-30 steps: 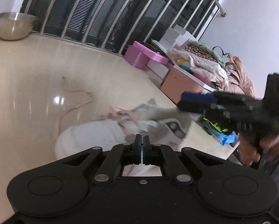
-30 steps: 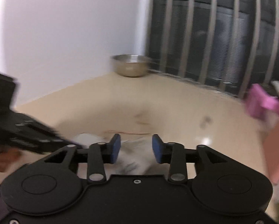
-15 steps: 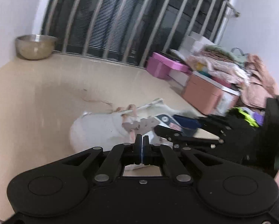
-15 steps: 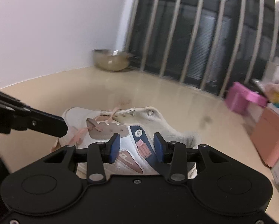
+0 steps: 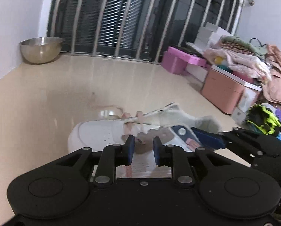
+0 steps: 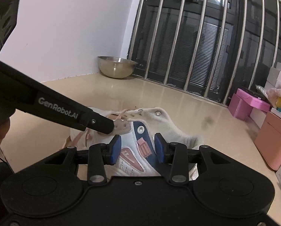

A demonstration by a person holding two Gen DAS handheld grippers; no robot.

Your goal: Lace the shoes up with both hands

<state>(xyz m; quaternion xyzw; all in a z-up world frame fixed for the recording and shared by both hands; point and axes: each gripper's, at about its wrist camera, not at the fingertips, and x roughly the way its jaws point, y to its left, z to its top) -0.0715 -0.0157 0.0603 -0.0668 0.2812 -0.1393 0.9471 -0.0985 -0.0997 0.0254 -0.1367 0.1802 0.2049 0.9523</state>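
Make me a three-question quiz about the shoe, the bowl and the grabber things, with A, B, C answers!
1. Where is the metal bowl?
A. On the pink box
B. On the floor in the corner by the window bars
C. Inside the shoe

2. What colour is the shoelace?
A. Pink
B. Green
C. Black

3. How are the jaws of the right gripper?
A. Shut tight
B. Holding the bowl
C. Open, over the shoe

Answers:
1 B, it sits where the wall meets the bars.
2 A, pale pink lace runs through the eyelets.
3 C, a clear gap shows between the blue pads, with nothing pinched.
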